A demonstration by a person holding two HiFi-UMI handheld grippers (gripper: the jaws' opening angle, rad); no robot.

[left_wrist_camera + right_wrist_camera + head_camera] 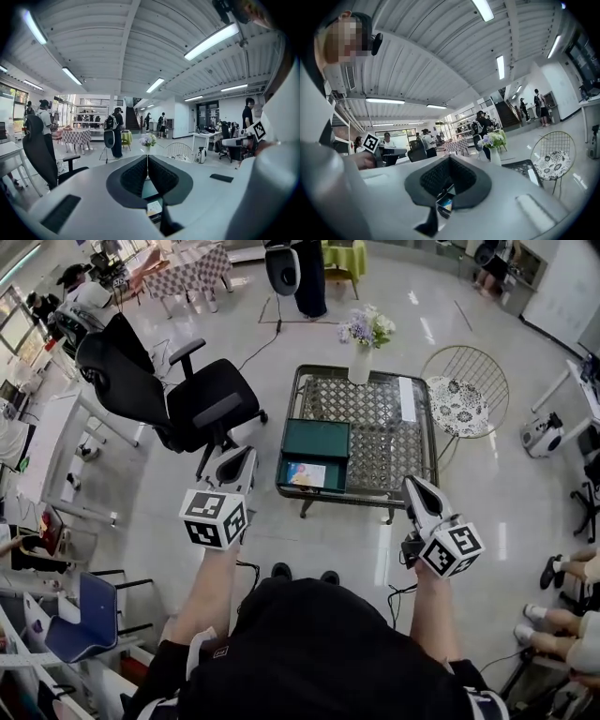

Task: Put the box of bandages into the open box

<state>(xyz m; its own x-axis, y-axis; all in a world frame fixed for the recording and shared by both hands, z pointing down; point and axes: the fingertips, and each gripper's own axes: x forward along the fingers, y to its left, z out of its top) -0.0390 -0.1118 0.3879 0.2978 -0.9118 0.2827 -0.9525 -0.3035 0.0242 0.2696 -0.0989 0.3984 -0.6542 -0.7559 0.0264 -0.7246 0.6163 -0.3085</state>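
Head view: low coffee table (375, 427) w/ metal lattice top in the middle of the floor. Open box (317, 439), dark green, sits at table's near-left corner, lid flipped back toward the far edge. Box of bandages (307, 474), pale w/ colourful print, lies flat inside the open box's near half, at its left end. Vase of flowers (362, 345) stands at the far edge, about mid-table. White strip (407, 399) lies along the right edge. Black office chair (178, 395) is left of the table, and a wire chair (464, 390) w/ patterned cushion is off the far-right corner.

Left gripper (242, 457) is held up in front of the near-left corner, not touching the box. In the left gripper view its pads meet: claw closed, nothing in it. Right gripper (411, 484) is up near the near-right corner. Right gripper view shows its pads together too, empty.
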